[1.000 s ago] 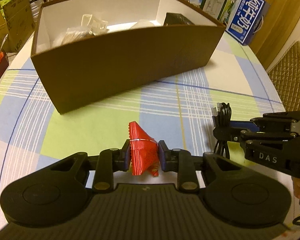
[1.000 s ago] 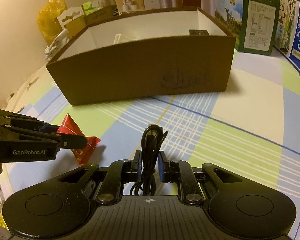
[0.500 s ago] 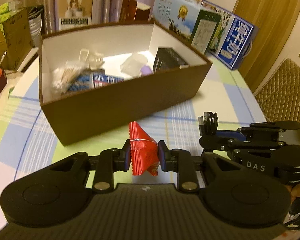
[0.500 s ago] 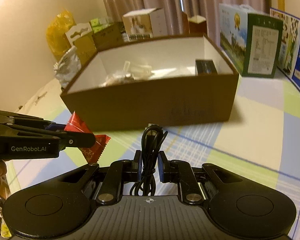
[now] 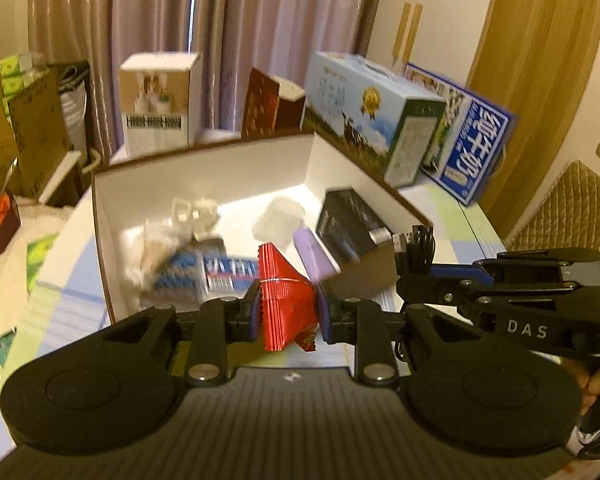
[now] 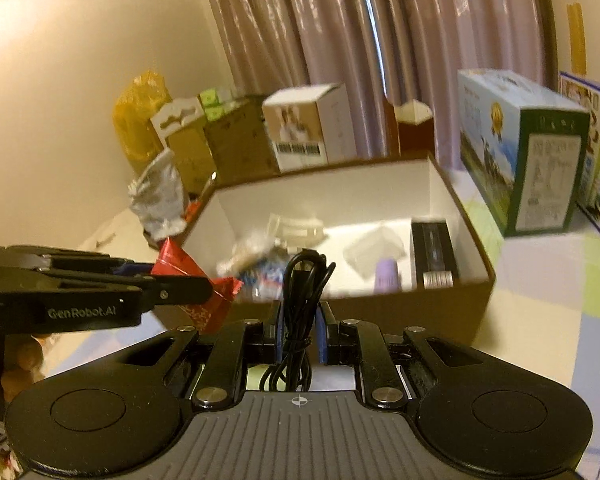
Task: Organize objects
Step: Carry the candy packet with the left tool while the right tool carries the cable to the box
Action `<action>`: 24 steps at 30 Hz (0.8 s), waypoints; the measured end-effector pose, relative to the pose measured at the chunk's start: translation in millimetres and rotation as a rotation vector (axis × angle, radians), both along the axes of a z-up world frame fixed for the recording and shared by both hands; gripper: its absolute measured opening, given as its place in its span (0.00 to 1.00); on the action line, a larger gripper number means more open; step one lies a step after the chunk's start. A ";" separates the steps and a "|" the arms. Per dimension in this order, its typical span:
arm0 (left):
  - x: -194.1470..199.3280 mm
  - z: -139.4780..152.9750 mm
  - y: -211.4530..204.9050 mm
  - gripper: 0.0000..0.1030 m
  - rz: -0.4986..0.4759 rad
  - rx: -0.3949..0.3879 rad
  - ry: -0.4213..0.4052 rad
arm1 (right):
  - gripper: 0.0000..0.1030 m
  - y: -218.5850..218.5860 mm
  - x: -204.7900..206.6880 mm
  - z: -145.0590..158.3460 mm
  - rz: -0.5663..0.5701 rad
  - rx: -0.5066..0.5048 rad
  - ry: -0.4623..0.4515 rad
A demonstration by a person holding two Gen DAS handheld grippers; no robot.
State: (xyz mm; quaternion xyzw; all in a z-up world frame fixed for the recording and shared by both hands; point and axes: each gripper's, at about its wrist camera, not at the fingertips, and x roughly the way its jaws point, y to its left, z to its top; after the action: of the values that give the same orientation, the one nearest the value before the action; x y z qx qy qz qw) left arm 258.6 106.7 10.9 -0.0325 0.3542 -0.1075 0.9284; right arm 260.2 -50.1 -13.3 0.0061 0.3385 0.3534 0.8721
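Fingers: left gripper (image 5: pixel 287 312) clamped on red packet (image 5: pixel 285 300); right gripper (image 6: pixel 299 334) clamped on black cable (image 6: pixel 302 280). Both held near the brown box (image 6: pixel 452 312), likely for dropping inside.

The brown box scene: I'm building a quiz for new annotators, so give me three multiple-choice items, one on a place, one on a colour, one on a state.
1. Where in the brown box is the black carton?
A. right end
B. left end
C. outside it

2. What colour is the packet in the left gripper?
A. green
B. red
C. white

3. What is the right gripper doing?
A. open, holding nothing
B. shut on the black cable
C. pushing the box

Key: 1 A, it lies against the right wall; 2 B, shiny red wrapper; 3 B, cable pinched between the fingers.
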 end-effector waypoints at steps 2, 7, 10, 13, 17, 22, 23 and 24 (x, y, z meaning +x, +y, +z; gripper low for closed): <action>9.8 5.2 2.8 0.22 0.005 0.008 -0.016 | 0.13 5.7 11.1 7.6 -0.003 0.015 -0.017; 36.8 12.4 9.3 0.22 0.015 0.033 -0.044 | 0.13 21.4 37.9 20.6 -0.008 0.027 -0.054; 50.9 12.3 14.8 0.22 0.022 0.043 -0.047 | 0.13 30.5 51.1 22.1 -0.008 0.021 -0.067; 67.7 9.8 20.9 0.22 0.029 0.051 -0.044 | 0.13 41.2 64.9 20.3 -0.008 0.009 -0.074; 88.3 2.8 27.0 0.22 0.036 0.065 -0.032 | 0.13 53.1 82.9 14.1 -0.015 0.000 -0.069; 112.1 -8.8 31.8 0.22 0.038 0.081 -0.007 | 0.13 65.7 100.7 3.7 -0.023 -0.015 -0.065; 115.9 -11.6 32.6 0.22 0.040 0.081 0.000 | 0.13 68.5 105.4 0.6 -0.024 -0.022 -0.061; 120.1 -14.3 33.6 0.22 0.039 0.081 0.007 | 0.13 70.4 109.1 -2.2 -0.027 -0.026 -0.056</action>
State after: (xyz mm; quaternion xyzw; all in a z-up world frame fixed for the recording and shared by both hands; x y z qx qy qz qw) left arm 378.7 140.3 -3.4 -0.0023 0.3607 -0.0751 0.9297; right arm 369.2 20.3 -15.5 -0.0107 0.3184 0.3369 0.8860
